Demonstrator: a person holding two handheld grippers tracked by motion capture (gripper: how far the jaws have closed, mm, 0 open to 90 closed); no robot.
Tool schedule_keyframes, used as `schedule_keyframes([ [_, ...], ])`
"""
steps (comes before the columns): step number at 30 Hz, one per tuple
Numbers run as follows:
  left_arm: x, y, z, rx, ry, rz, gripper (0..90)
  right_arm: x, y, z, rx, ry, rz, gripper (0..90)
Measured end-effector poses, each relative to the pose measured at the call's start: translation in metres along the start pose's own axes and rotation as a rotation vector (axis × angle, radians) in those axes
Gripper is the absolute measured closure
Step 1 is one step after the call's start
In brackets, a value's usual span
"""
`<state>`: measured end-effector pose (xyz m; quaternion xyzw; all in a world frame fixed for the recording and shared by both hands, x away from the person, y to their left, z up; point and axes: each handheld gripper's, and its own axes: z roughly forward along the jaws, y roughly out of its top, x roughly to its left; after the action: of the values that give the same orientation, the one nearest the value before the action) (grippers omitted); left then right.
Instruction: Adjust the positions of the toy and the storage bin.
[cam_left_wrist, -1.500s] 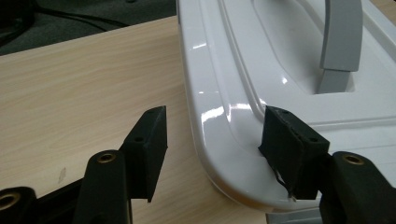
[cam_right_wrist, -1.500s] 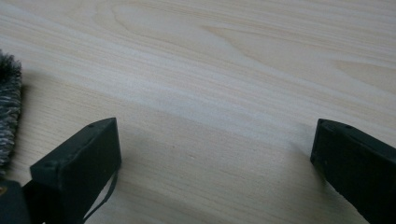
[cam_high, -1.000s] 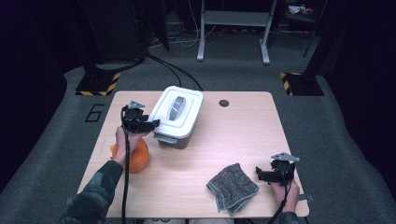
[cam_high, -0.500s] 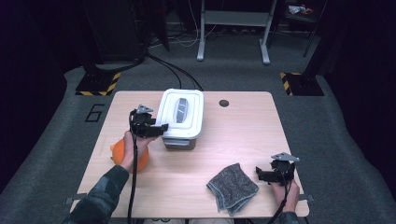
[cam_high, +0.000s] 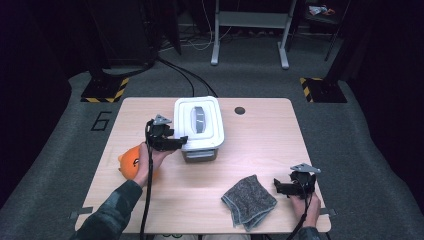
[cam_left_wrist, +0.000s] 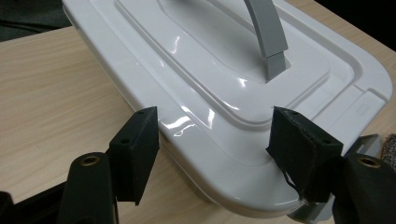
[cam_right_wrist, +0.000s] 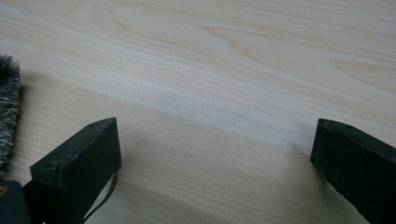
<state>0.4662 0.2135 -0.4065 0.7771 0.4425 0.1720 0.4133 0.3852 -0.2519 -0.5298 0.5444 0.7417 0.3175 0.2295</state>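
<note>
- Left hand-held gripper (cam_high: 176, 142): sitting at the near left corner of the white lidded box (cam_high: 199, 127); jaws have just been opening and are standing partly apart, straddling that corner of the lid (cam_left_wrist: 219, 93) in the left gripper view; pads are not pressing on it, so it is released and grasping nothing.
- White lidded box: resting on the worktop (cam_high: 260, 150), centre-left, lid on, grey handle (cam_left_wrist: 268, 32) arching over the top.
- Right hand-held gripper (cam_high: 280, 187): lying low at the near right of the worktop, jaws spread wide over bare wood, released; grey cloth (cam_high: 248, 202) lying just beside it.
- Orange toy (cam_high: 131, 161): sitting near the left hand.
</note>
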Motion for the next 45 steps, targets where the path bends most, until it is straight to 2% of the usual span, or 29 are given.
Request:
schedule_keyframes([
  [1,-0.001,0.000,0.001,0.000,-0.003,-0.008,32.8,0.000,0.000,0.000,0.000,0.000,0.000,0.8],
  [2,0.000,0.000,0.001,0.005,-0.008,0.006,32.8,0.000,0.000,0.000,0.000,0.000,0.000,0.8],
  [5,-0.003,0.000,0.004,0.002,-0.018,-0.006,32.8,0.000,0.000,0.000,0.000,0.000,0.000,0.8],
  [12,-0.013,0.001,0.007,0.003,-0.043,0.018,32.9,0.000,0.000,0.000,0.000,0.000,0.000,0.8],
  [14,-0.015,0.001,0.009,-0.008,-0.043,0.010,32.9,0.000,0.000,0.000,0.000,0.000,0.000,0.8],
  [16,-0.017,0.002,0.010,-0.003,-0.045,0.024,32.8,0.000,0.000,0.000,0.000,0.000,0.000,0.8],
  [22,-0.023,0.003,0.014,-0.012,-0.052,0.018,32.8,0.000,0.000,0.000,0.000,0.000,0.000,0.8],
  [25,-0.027,0.004,0.016,-0.009,-0.060,0.029,32.6,0.000,0.000,0.000,-0.001,0.001,0.000,0.9],
  [28,-0.033,0.005,0.019,-0.018,-0.060,0.017,32.2,0.000,0.000,0.000,-0.001,0.001,0.000,1.0],
  [31,-0.035,0.006,0.020,-0.011,-0.059,0.031,31.8,0.000,0.000,0.000,0.000,0.002,0.003,1.0],
  [32,-0.037,0.005,0.022,-0.023,-0.059,0.019,31.4,0.000,0.000,0.000,0.000,0.001,0.004,1.0],
  [34,-0.038,0.006,0.022,-0.017,-0.061,0.026,31.3,0.000,0.000,0.000,-0.002,0.001,0.000,1.0],
  [42,-0.051,0.007,0.029,-0.031,-0.058,0.006,30.6,0.000,0.000,0.000,-0.001,0.001,0.000,1.0],
  [45,-0.053,0.008,0.030,-0.030,-0.056,0.024,30.1,0.000,0.000,0.000,-0.002,0.001,0.000,1.0],
])
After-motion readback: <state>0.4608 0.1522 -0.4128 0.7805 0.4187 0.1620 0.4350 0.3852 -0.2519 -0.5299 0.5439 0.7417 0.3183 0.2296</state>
